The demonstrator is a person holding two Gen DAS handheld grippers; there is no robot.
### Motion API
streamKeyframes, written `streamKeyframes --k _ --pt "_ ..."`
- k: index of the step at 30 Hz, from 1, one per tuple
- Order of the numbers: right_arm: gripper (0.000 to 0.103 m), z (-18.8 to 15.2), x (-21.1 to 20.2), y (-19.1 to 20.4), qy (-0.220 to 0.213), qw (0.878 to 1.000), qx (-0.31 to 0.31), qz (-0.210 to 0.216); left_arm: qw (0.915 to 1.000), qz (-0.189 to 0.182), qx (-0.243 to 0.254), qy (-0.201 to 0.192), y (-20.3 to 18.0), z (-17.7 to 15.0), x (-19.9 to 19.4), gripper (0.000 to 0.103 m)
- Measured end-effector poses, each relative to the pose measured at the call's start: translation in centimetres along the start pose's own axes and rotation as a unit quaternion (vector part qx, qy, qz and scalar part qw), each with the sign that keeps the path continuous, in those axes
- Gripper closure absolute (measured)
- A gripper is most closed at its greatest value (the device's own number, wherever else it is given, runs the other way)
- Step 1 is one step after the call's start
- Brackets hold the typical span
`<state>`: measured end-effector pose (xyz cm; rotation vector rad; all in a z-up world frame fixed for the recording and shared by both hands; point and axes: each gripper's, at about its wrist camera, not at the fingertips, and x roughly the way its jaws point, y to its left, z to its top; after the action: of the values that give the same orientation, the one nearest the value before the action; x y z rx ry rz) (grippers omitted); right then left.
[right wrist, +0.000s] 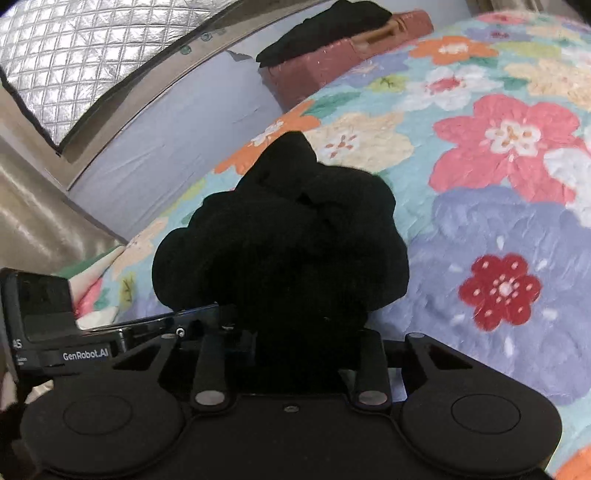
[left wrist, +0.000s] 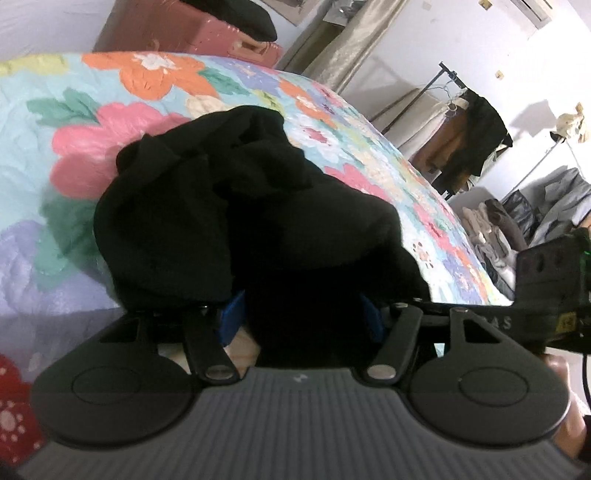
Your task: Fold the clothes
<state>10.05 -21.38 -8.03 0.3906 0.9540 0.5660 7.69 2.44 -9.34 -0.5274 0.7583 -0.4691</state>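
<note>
dark cloth (right wrist: 325,33) apparently heaped on pink crate (right wrist: 347,55).

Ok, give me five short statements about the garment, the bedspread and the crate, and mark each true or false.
1. The black garment lies bunched on a floral bedspread. True.
2. The garment is spread flat and neatly folded. False: it is a crumpled heap.
3. A pink crate has dark cloth on top. True.
4. The bedspread is plain white. False: it carries coloured flowers.
5. A clothes rack stands beyond the bed. True.
</note>
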Motion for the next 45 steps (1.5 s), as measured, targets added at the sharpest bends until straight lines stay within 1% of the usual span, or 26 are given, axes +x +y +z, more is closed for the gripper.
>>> streamKeyframes --k 1,4,6,9,11,12,13,15,16,17,18,20,23,26,27,29,32,33,35,37,38,39,41,43,44,45 --pt "0.067 0.3 0.8 -0.4 0.010 1.000 0.018 0.006 1.0000 0.004 -0.007 0.000 0.3 0.0 0.3 0.044" --pt "0.067 1.3 2.4 -1.5 0.025 0.996 0.073 0.035 0.9994 -0.003 -0.034 -0.008 1.0 0.2 0.7 0.044" --pt "0.068 1.0 2.0 -1.8 0.023 0.996 0.079 0.044 0.9994 0.009 -0.033 -0.005 0.5 0.3 1.0 0.044" --pt "0.070 0.6 0.9 -2.4 0.022 0.995 0.082 0.056 0.9985 0.035 -0.038 0.020 -1.4 1.2 1.2 0.044" --pt "0.071 0.8 -0.2 -2.7 0.018 0.995 0.079 0.063 0.9976 0.035 -0.050 0.034 -3.4 2.3 1.6 0.044" --pt "0.072 0.9 -1.2 -2.7 0.011 0.995 0.070 0.065 0.9974 0.031 -0.052 0.039 -4.6 2.7 1.8 0.044" --pt "0.072 0.9 -2.5 -2.6 0.001 0.996 0.058 0.067 0.9978 0.024 -0.046 0.043 -6.3 3.1 2.0 0.048" --pt "0.072 0.9 -5.6 -2.7 -0.019 0.996 0.045 0.076 0.9985 0.012 -0.023 0.048 -10.7 4.0 2.5 0.048" --pt "0.072 0.8 -7.5 -2.9 -0.027 0.995 0.043 0.080 0.9987 0.005 -0.011 0.049 -13.0 4.2 2.8 0.050" --pt "0.072 0.9 -9.6 -3.3 -0.032 0.995 0.042 0.082 0.9987 -0.006 -0.002 0.051 -15.1 4.3 3.2 0.053" --pt "0.072 1.2 -11.6 -4.0 -0.037 0.995 0.040 0.080 0.9983 -0.019 0.005 0.055 -17.2 4.3 3.7 0.054" --pt "0.072 1.5 -15.2 -5.4 -0.046 0.996 0.031 0.071 0.9966 -0.048 0.015 0.065 -21.3 3.7 4.9 0.054" --pt "0.073 1.3 -21.2 -8.5 -0.060 0.997 0.017 0.042 0.9927 -0.086 0.020 0.081 -26.5 2.0 7.6 0.054" --pt "0.074 0.5 -26.2 -12.1 -0.067 0.998 0.016 0.002 0.9880 -0.114 0.007 0.104 -30.5 -0.5 11.0 0.054" --pt "0.074 0.0 -27.5 -13.3 -0.069 0.997 0.016 -0.010 0.9868 -0.118 0.005 0.111 -31.6 -1.4 12.0 0.054" --pt "0.074 -1.4 -29.9 -15.7 -0.079 0.996 0.025 -0.030 0.9855 -0.115 0.018 0.124 -34.4 -2.9 14.1 0.055" --pt "0.074 -2.7 -31.6 -18.4 -0.089 0.994 0.035 -0.052 0.9858 -0.087 0.053 0.133 -37.8 -4.3 16.0 0.055" --pt "0.074 -2.6 -31.4 -18.8 -0.089 0.994 0.032 -0.060 0.9859 -0.079 0.064 0.133 -38.7 -4.4 16.4 0.055" --pt "0.074 -2.1 -31.8 -19.3 -0.099 0.992 0.017 -0.078 0.9870 -0.073 0.065 0.128 -39.8 -3.9 16.9 0.055" --pt "0.074 -1.4 -32.4 -19.6 -0.119 0.989 -0.001 -0.091 0.9883 -0.073 0.058 0.121 -40.9 -2.9 17.3 0.060" --pt "0.075 -0.8 -32.9 -19.8 -0.132 0.987 -0.005 -0.088 0.9895 -0.069 0.064 0.109 -41.8 -2.0 17.3 0.060" --pt "0.075 -0.1 -33.4 -20.1 -0.146 0.986 -0.008 -0.086 0.9907 -0.061 0.081 0.091 -42.9 -0.9 17.1 0.060" --pt "0.076 2.5 -34.5 -20.8 -0.185 0.981 0.009 -0.057 0.9901 -0.045 0.122 0.052 -45.5 1.9 16.6 0.060" --pt "0.076 5.5 -36.0 -20.5 -0.225 0.973 -0.001 -0.039 0.9862 -0.050 0.155 0.029 -48.0 5.1 16.0 0.060" --pt "0.076 6.6 -36.9 -20.2 -0.244 0.969 -0.016 -0.037 0.9845 -0.057 0.164 0.022 -48.9 6.3 15.9 0.060" --pt "0.076 7.5 -37.7 -20.1 -0.256 0.965 -0.033 -0.036 0.9839 -0.062 0.166 0.020 -49.4 7.2 15.9 0.057"
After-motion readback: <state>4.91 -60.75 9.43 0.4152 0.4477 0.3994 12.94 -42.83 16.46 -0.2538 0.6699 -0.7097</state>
